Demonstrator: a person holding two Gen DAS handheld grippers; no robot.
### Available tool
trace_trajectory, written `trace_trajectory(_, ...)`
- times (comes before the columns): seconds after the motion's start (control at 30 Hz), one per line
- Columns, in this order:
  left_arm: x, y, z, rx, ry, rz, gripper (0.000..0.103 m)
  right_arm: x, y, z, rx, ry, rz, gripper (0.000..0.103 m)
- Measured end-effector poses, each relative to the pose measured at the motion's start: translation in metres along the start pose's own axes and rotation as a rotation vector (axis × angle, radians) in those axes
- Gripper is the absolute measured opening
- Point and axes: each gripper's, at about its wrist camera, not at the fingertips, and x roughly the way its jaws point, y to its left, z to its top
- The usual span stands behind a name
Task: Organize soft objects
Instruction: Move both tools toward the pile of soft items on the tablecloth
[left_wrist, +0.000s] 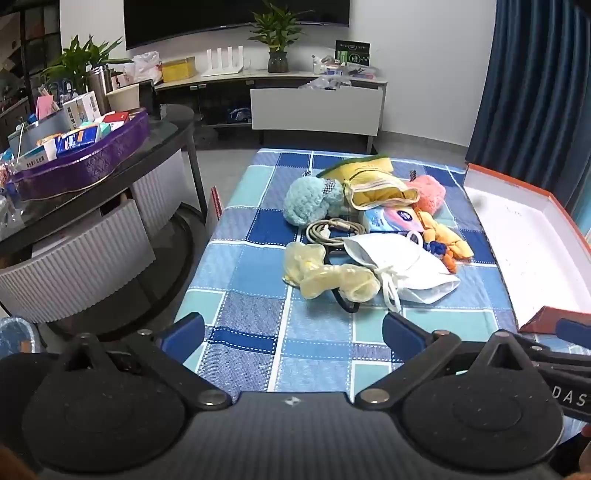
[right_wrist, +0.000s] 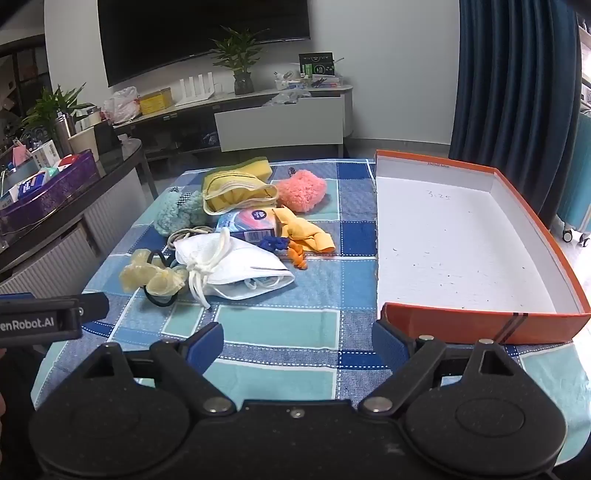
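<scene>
A pile of soft things lies mid-table on the blue checked cloth: a white drawstring pouch, a pale yellow glove, a teal plush, a yellow cloth bag, a pink plush, an orange cloth and a tissue pack. My left gripper is open and empty, short of the glove. My right gripper is open and empty, beside the near corner of the orange box.
A coiled cable and a black hair tie lie in the pile. A dark side table with a purple tray of boxes stands left. A TV bench is behind, and blue curtains hang right.
</scene>
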Motion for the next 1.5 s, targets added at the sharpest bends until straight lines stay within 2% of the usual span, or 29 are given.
trace_trajectory(0.13, 0.006, 0.002, 0.003, -0.035, 0.027, 0.003, 0.103, -0.001, 0.001, -0.002, -0.002, -0.023, -0.002, 0.102)
trace_trajectory(0.23, 0.009, 0.001, 0.003, -0.022, 0.031, -0.03, 0.103, -0.003, -0.001, -0.002, -0.002, -0.046, -0.001, 0.102)
trace_trajectory(0.3, 0.007, 0.013, 0.004, -0.051, 0.022, -0.075, 0.103, -0.002, -0.005, -0.003, -0.006, -0.061, 0.026, 0.102)
trace_trajectory(0.4, 0.014, 0.017, 0.004, -0.07, 0.048, -0.122, 0.103, 0.004, -0.003, 0.0, 0.018, -0.029, 0.051, 0.102)
trace_trajectory(0.5, 0.016, 0.021, 0.004, -0.08, 0.027, -0.158, 0.103, 0.014, 0.001, 0.005, 0.003, 0.041, 0.042, 0.102)
trace_trajectory(0.6, 0.009, 0.022, 0.001, -0.081, -0.097, -0.127, 0.103, 0.018, 0.008, 0.007, -0.023, 0.054, -0.006, 0.102)
trace_trajectory(0.67, 0.012, 0.02, 0.005, -0.04, -0.065, -0.109, 0.103, 0.019, 0.009, 0.009, -0.018, 0.05, 0.009, 0.102)
trace_trajectory(0.87, 0.029, 0.029, 0.011, -0.056, 0.044, -0.09, 0.103, 0.021, 0.016, 0.013, -0.036, 0.029, 0.04, 0.102)
trace_trajectory(1.03, 0.029, 0.033, 0.009, -0.065, 0.036, -0.105, 0.103, 0.027, 0.014, 0.012, -0.034, 0.055, 0.078, 0.102)
trace_trajectory(1.2, 0.033, 0.03, 0.011, -0.055, 0.039, -0.11, 0.103, 0.029, 0.016, 0.016, -0.066, 0.043, 0.055, 0.102)
trace_trajectory(1.5, 0.041, 0.026, 0.013, -0.044, 0.047, -0.114, 0.103, 0.035, 0.01, 0.02, -0.052, 0.05, 0.06, 0.102)
